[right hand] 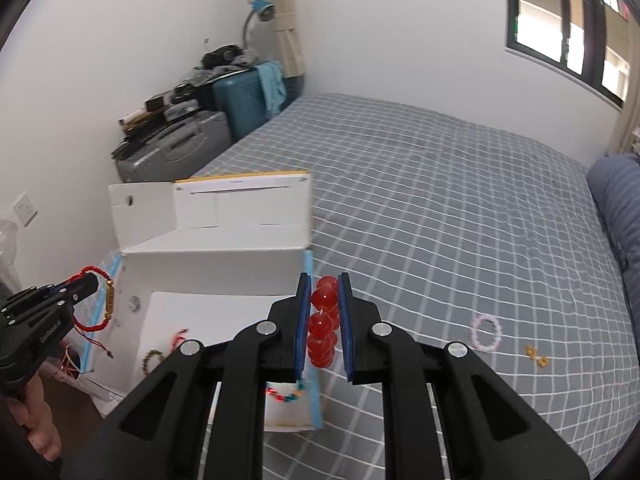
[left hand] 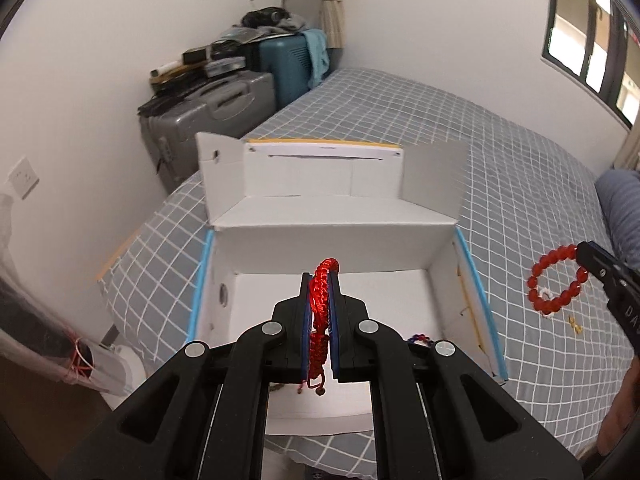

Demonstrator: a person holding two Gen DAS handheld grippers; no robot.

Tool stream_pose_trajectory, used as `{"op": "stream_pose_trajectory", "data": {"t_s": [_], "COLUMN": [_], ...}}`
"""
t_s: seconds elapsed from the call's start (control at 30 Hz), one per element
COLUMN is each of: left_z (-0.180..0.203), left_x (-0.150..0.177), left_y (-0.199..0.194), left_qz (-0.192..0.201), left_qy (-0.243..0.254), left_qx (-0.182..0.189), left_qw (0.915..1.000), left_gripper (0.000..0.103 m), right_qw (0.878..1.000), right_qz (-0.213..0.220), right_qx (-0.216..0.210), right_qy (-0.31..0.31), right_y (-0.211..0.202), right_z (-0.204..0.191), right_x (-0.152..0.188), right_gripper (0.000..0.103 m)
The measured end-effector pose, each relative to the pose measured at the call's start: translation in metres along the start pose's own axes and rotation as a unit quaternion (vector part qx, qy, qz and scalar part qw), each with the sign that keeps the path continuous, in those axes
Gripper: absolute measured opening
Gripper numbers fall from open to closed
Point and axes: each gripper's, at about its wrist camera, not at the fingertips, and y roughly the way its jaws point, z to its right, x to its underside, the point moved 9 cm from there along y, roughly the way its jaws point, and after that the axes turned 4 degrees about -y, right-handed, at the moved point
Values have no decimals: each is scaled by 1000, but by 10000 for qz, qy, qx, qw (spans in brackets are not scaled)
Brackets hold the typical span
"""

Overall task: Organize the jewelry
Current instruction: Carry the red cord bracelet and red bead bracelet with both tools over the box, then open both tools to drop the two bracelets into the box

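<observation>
My left gripper [left hand: 320, 276] is shut on a red braided cord bracelet [left hand: 322, 304] and holds it above the open white box [left hand: 332, 248]; it also shows in the right wrist view [right hand: 94, 280], with the bracelet [right hand: 106, 304] hanging at the box's left side. My right gripper [right hand: 325, 278] is shut on a red bead bracelet [right hand: 323, 326] just right of the box [right hand: 208, 264]; in the left wrist view the bracelet [left hand: 556, 282] hangs from it [left hand: 582, 254] over the bed. Several bracelets [right hand: 154, 358] lie inside the box.
A pink bead bracelet [right hand: 486, 332] and a small gold piece [right hand: 536, 356] lie on the grey checked bed [right hand: 440, 208]. The gold piece also shows in the left wrist view [left hand: 574, 325]. Suitcases [left hand: 208, 120] stand against the wall behind the box.
</observation>
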Motion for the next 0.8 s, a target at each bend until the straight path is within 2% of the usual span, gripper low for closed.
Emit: {"op": "stream_pose_trajectory", "data": {"t_s": [0.2,0.43,0.8], "left_z": [-24,-34,-47], "left_x": [14,42,81], "left_y": [16,56,111], "left_qz": [-144,-444,-818], "left_qy": [-154,-231,-208], "left_qx": [-24,40,-150], "left_qw": [9998,9987,9963], "left_gripper": [7,7,7], "right_qw": [9994,9968,9931], "right_qz": [-152,-492,-967], "right_qx": [-242,-472,-521], "right_qy": [-204,-424,-409], "right_y": [21,67,121], "right_z": [-41,-77,-90], "right_x": [11,47,90], "right_gripper": [13,13,13]}}
